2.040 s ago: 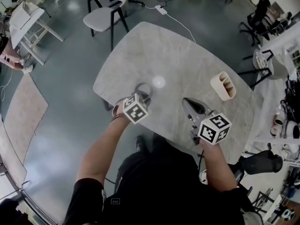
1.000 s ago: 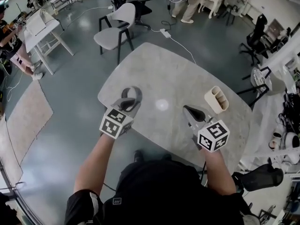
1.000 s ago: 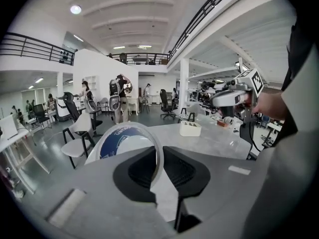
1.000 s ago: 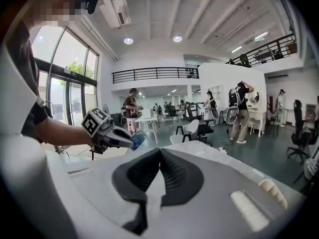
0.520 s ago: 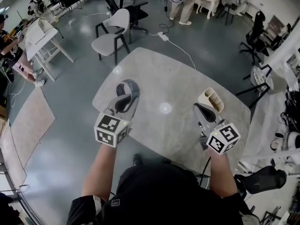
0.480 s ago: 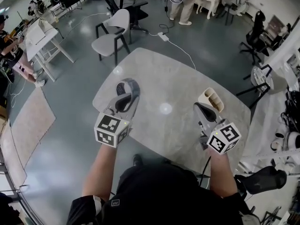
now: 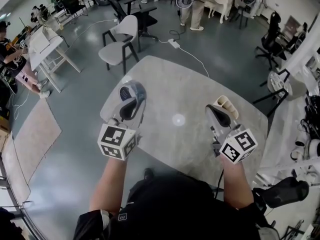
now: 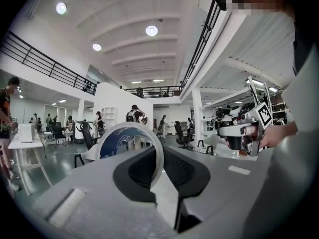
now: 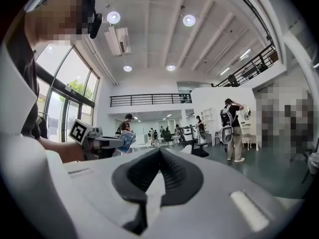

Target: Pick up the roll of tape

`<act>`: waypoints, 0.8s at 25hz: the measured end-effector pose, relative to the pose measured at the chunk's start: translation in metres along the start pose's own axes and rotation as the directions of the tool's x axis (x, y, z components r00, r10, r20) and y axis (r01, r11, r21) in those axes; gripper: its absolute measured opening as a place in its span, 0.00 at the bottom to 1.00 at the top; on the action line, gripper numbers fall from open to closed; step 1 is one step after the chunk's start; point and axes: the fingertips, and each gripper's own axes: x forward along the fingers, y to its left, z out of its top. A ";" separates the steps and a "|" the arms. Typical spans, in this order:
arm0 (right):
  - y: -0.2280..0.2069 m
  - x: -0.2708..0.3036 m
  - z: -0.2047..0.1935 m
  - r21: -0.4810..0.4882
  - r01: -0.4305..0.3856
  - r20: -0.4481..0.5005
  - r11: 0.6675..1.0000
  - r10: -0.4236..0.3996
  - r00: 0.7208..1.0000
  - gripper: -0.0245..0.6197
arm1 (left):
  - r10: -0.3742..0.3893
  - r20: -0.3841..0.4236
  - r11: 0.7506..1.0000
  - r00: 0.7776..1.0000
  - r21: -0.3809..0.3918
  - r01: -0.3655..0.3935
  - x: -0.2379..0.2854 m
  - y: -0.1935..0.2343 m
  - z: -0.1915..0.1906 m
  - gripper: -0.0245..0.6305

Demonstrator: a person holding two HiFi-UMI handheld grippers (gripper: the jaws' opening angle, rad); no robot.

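Observation:
The roll of tape (image 7: 133, 91), whitish with a blue inner face, hangs in the air above the left part of the pale marble table (image 7: 172, 79). My left gripper (image 7: 131, 96) is shut on its rim. In the left gripper view the tape (image 8: 128, 142) stands upright between the jaws, pinched at its right edge by the left gripper (image 8: 158, 156). My right gripper (image 7: 218, 112) is held up over the table's right side, shut, with nothing between its fingers; its tips meet in the right gripper view (image 9: 159, 152). From there I see the tape (image 9: 125, 140) in the other gripper at the left.
A beige two-slot holder (image 7: 228, 103) stands on the table just behind the right gripper. A grey chair (image 7: 120, 45) stands beyond the table's far left edge, and a cable with a power strip (image 7: 174, 43) lies on the floor. People stand at the far desks.
Both grippers have risen. The left one has lifted the tape roll off the table and carried it up and slightly away from me. The right gripper has moved toward the beige holder.

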 end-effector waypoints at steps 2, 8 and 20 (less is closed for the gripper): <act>0.001 0.000 0.001 -0.009 -0.002 0.000 1.000 0.002 1.000 0.04 | 0.007 -0.002 1.000 1.000 -0.009 -0.007 -0.001 0.000 0.000 0.12; 0.007 -0.003 -0.001 -0.034 -0.004 -0.011 0.999 0.004 1.000 0.04 | 0.001 -0.003 1.000 1.000 -0.012 -0.001 -0.004 -0.003 -0.004 0.12; 0.013 -0.010 -0.005 -0.024 -0.015 -0.013 1.000 0.015 1.000 0.04 | -0.006 -0.005 1.000 1.000 -0.004 0.006 -0.009 -0.011 -0.005 0.12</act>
